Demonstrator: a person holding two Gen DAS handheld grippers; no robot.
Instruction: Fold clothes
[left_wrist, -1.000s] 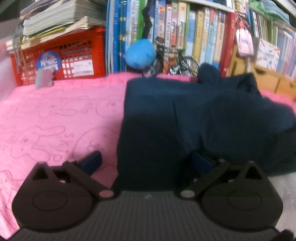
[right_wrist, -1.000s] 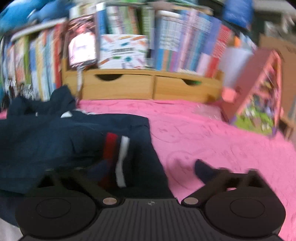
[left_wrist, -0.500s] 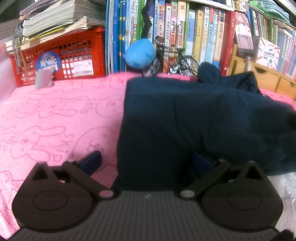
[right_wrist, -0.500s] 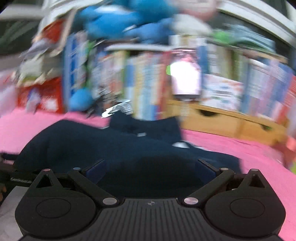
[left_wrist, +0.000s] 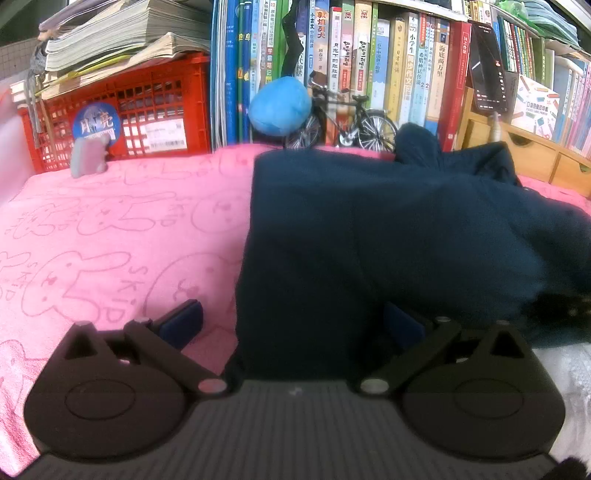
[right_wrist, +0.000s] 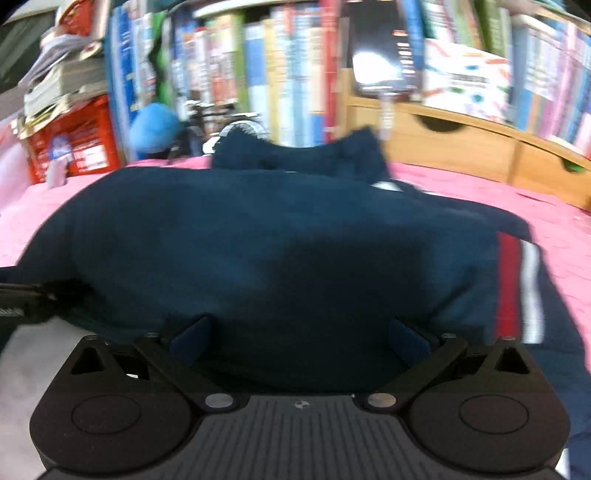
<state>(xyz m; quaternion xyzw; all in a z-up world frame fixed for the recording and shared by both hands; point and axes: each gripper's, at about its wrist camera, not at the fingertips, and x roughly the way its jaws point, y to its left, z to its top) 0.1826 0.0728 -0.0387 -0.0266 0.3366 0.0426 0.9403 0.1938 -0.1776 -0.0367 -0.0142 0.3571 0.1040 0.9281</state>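
Two low wrist views, both close over the navy garment (left_wrist: 388, 236), both facing the bookshelf (right_wrist: 280, 70).

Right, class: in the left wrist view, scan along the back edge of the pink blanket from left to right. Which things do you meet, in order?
Red crate → blue ball → toy bicycle → phone on its stand → wooden drawers.

Your work surface is a pink bunny-print blanket (left_wrist: 110, 229). Lying on it, centre to right of the frame, is the navy garment (left_wrist: 388, 236). Along its far edge you have a red crate (left_wrist: 147, 110), a small grey figure (left_wrist: 88, 157) and a model bicycle (left_wrist: 343, 123).
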